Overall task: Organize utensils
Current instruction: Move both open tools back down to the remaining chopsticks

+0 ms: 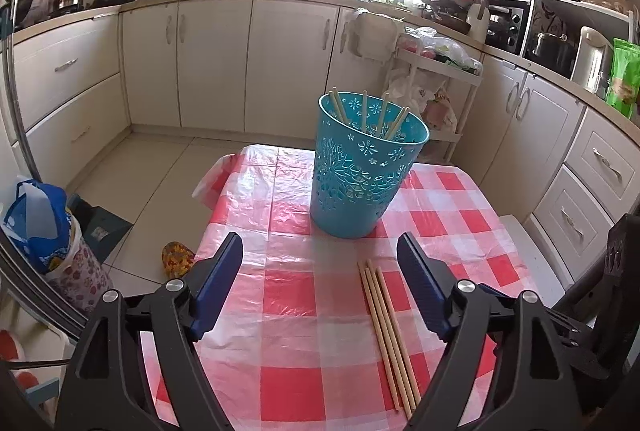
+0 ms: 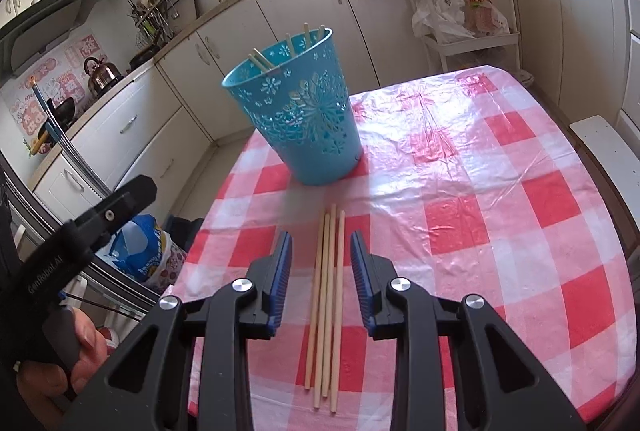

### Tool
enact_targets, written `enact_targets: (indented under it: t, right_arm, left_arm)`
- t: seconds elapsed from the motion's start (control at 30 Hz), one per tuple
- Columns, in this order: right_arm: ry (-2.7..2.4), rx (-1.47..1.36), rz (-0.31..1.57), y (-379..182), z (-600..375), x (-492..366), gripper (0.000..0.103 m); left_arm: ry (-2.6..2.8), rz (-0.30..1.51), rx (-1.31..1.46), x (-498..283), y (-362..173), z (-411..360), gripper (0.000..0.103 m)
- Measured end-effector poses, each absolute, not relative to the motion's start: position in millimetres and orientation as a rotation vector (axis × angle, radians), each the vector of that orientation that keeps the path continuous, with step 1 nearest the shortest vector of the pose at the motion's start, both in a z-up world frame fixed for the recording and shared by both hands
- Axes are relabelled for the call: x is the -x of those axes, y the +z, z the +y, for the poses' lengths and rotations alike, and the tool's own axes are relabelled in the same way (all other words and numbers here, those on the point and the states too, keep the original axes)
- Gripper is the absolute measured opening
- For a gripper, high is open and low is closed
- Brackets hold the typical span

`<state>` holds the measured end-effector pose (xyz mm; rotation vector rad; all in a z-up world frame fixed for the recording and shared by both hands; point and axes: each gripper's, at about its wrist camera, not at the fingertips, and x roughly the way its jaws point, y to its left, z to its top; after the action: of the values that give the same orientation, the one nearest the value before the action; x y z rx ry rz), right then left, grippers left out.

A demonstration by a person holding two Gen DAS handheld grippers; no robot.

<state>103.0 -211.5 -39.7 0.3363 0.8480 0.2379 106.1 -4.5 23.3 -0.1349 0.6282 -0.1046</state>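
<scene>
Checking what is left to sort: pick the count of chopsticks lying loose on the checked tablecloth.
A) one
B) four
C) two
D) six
B: four wooden chopsticks lie side by side on the tablecloth, in line with the gap between the open right gripper fingers; the others already stand in the blue basket.

Left gripper (image 1: 320, 263) angled downward, blue-padded jaws spread wide with nothing between them, right gripper (image 2: 321, 255) tilted down, jaws partly apart, pads touching nothing
</scene>
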Motion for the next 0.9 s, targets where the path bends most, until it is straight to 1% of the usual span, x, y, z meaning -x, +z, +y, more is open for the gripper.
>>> enact_targets:
  t: [0.17,0.3,0.4,0.53,0.77,0.9]
  right_arm:
    - [0.238,-0.306,0.846,-39.6,-208.3,-95.7,0.031]
    - [0.228,-0.230,0.843,-41.1,-200.8,-92.1,0.032]
    - [0.211,-0.164,0.877,-57.5,-196.1,-95.3,0.032]
    - [0.188,-0.148,0.950,-87.6,-197.7,-106.5,0.032]
    - [0.195,-0.110,0.977,-107.5,-184.1,-125.5,0.032]
    - [0.194,-0.052,0.990,-114.4,-172.8,-133.1,0.029]
  left_arm:
    - [-0.098,0.636,0.136,-98.4,21.1,-1.2,0.077]
    - [-0.087,0.648,0.145,-94.8,19.1,3.7,0.080]
    - [-0.074,0.670,0.158,-92.5,12.7,11.4,0.080]
    - [-0.054,0.705,0.163,-93.6,0.7,18.2,0.081]
    - [-0.045,0.762,0.172,-103.9,-19.8,21.5,0.081]
    - [-0.054,0.783,0.160,-108.1,-28.5,16.7,0.081]
